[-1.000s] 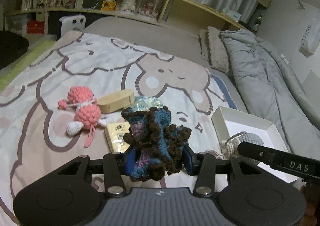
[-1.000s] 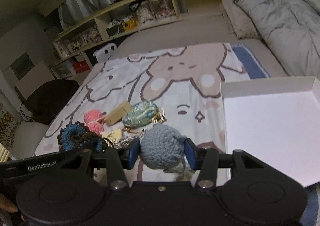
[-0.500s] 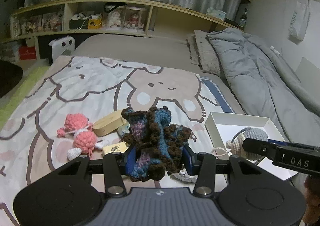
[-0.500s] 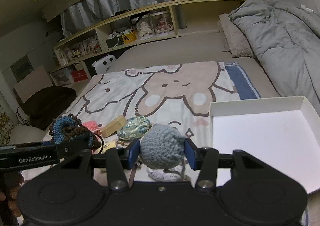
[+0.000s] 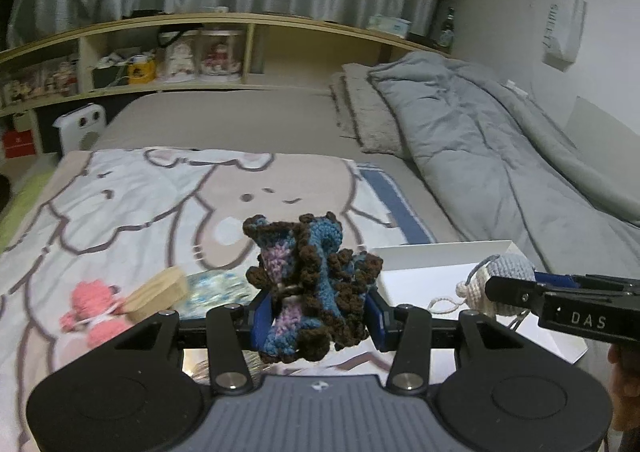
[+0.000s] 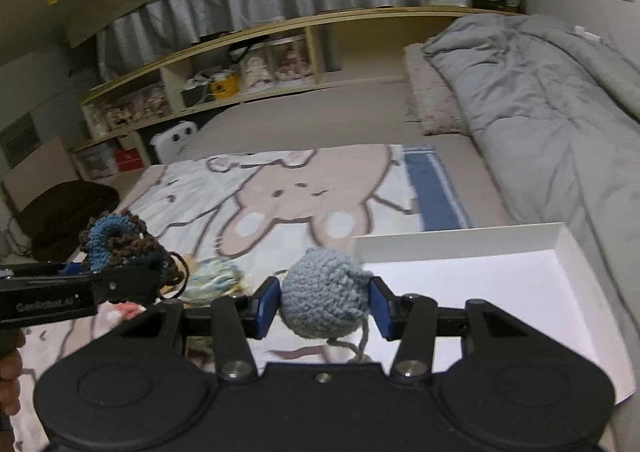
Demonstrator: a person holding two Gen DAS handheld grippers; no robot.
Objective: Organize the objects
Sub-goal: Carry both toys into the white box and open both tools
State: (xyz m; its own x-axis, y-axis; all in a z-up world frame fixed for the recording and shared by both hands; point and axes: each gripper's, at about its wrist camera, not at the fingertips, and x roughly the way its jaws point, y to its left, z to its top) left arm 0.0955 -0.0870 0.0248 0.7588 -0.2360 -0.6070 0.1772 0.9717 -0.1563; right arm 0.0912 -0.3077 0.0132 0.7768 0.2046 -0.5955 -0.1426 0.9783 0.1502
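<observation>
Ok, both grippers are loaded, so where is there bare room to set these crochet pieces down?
The white box looks bare inside, its whole floor free between its walls. The rabbit blanket is open at its far end. It is crowded near the left gripper: pink crochet toy, wooden case and patterned pouch.

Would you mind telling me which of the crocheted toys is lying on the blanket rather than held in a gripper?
The pink crocheted toy, lying on the blanket beside the wooden block; the other two are held.

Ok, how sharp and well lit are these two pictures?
Left wrist view: dim room, pink crochet toy and wooden box smeared by motion blur. Right wrist view: cartoon blanket blurred, white box bright, shelf bowed by fisheye.
</observation>
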